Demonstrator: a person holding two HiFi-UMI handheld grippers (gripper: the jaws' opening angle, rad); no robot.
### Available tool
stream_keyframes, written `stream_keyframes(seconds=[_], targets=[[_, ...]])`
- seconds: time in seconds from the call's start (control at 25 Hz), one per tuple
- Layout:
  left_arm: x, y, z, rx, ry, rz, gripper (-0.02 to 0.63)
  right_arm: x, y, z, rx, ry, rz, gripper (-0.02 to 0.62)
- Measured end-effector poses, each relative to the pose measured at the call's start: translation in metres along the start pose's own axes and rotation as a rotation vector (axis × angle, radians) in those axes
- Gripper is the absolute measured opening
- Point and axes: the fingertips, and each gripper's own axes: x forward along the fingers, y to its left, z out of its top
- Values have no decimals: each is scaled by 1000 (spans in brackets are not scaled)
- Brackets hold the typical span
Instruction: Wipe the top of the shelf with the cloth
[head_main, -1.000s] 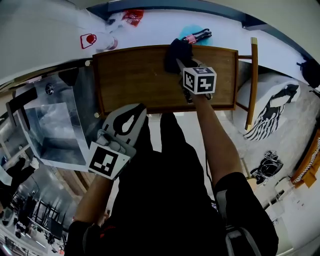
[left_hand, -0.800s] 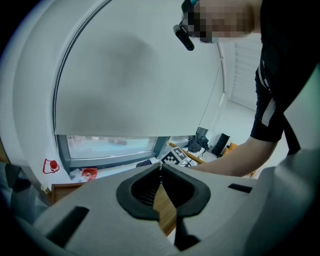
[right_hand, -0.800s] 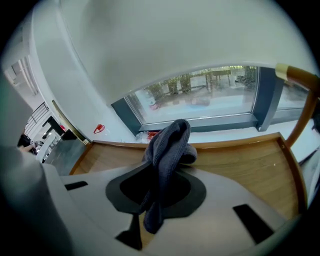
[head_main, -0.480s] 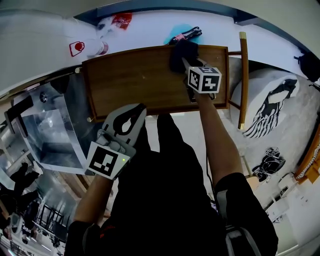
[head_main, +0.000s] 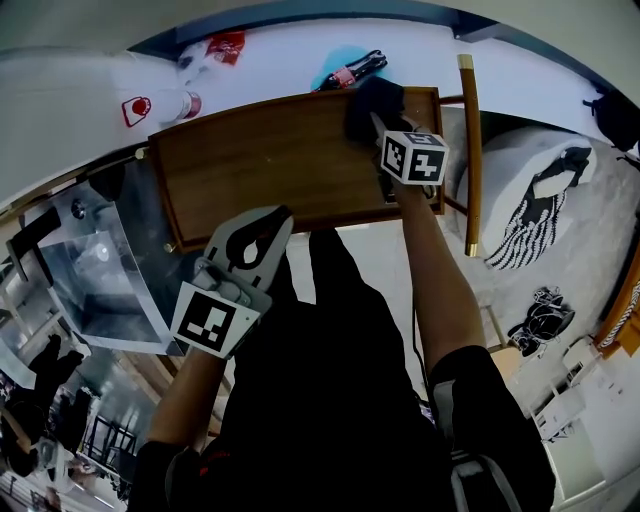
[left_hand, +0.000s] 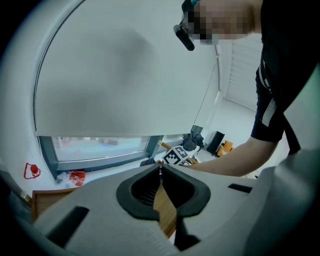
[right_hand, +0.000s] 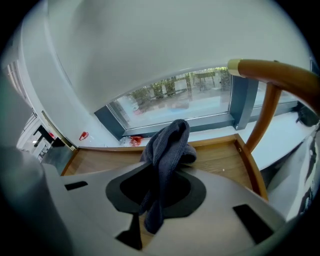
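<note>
The shelf top (head_main: 260, 165) is a brown wooden panel with a raised rim, also visible in the right gripper view (right_hand: 220, 160). A dark grey cloth (head_main: 372, 105) lies bunched on its far right corner, pinched in my right gripper (head_main: 380, 135). In the right gripper view the cloth (right_hand: 167, 150) hangs through the shut jaws of the right gripper (right_hand: 161, 172) and bulges over the wood. My left gripper (head_main: 262, 228) is held back at the shelf's near edge, jaws shut with nothing between them (left_hand: 160, 172).
A curved wooden rail (head_main: 470, 150) stands just right of the shelf. A white windowsill (head_main: 280, 55) behind holds a plastic bottle (head_main: 160, 105), a red wrapper (head_main: 225, 45) and a blue item (head_main: 345, 68). A metal-and-glass cabinet (head_main: 95, 260) is at the left.
My right gripper has slid the cloth further right along the far edge into the shelf's far right corner. The left gripper has stayed put.
</note>
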Motion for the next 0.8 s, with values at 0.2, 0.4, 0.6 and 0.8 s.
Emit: stream_keyframes(seconds=[0.2,0.4,0.6,0.8], targets=[[12,-7,5,9,4,-14,32,-7,-20,1,16,-7,-23,58],[21,-13,5,14,16,-26,32,-13,-37,2,32,-14,-45,58],[28,-18,6,16,18,-36,32,-20,-53,1,35,-14,-77,58],[30,-21,8,22,15,-43,32,-27,-68,0,31,-15,-126,58]])
